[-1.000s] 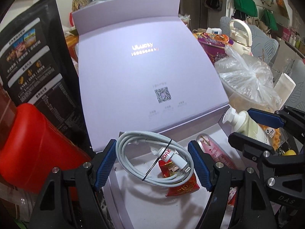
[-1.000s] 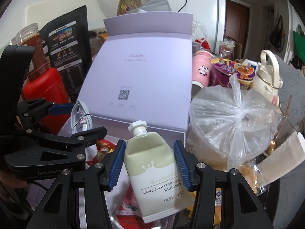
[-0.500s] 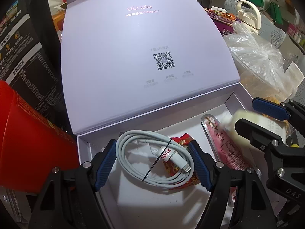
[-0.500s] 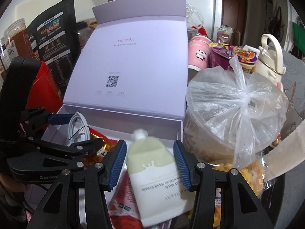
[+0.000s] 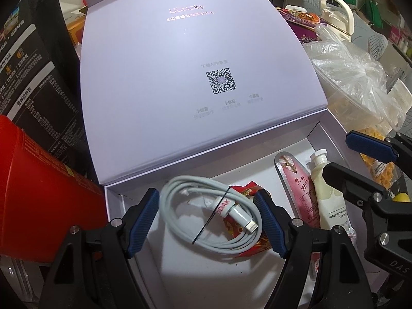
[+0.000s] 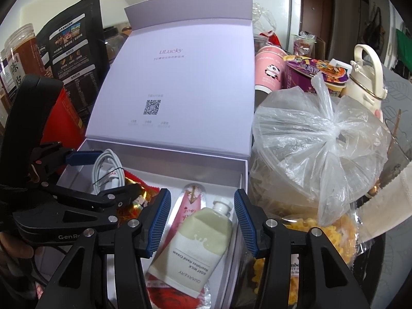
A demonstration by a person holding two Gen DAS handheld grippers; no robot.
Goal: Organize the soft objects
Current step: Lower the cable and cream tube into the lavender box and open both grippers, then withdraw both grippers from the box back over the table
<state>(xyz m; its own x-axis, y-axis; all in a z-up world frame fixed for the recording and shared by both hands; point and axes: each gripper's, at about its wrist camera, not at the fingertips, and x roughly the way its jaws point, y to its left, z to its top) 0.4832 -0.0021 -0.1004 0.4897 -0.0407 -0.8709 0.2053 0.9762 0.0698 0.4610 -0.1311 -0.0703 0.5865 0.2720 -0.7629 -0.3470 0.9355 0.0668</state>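
An open lilac gift box [image 5: 144,188] [image 6: 243,170] stands with its lid up. My left gripper [image 5: 207,221] is shut on a coiled white charging cable [image 5: 190,234] and holds it just above the box floor and a red snack packet [image 5: 246,189]. My right gripper [image 6: 200,221] is open; the pale green hand cream tube [image 6: 199,244] lies loose between its fingers, inside the box on a pink sachet [image 6: 191,200]. The tube [image 5: 325,193] and sachet [image 5: 296,182] also show in the left wrist view at the box's right side.
A red canister [image 5: 33,185] and a black pouch [image 5: 31,82] flank the box's left. A tied clear plastic bag [image 6: 319,139] presses against its right wall. Cups, a cream bottle [image 6: 365,77] and snack packs crowd the back right.
Both grippers came down into the box. My right gripper opened and the hand cream tube dropped onto the pink sachet. The left gripper still holds the cable, now lower.
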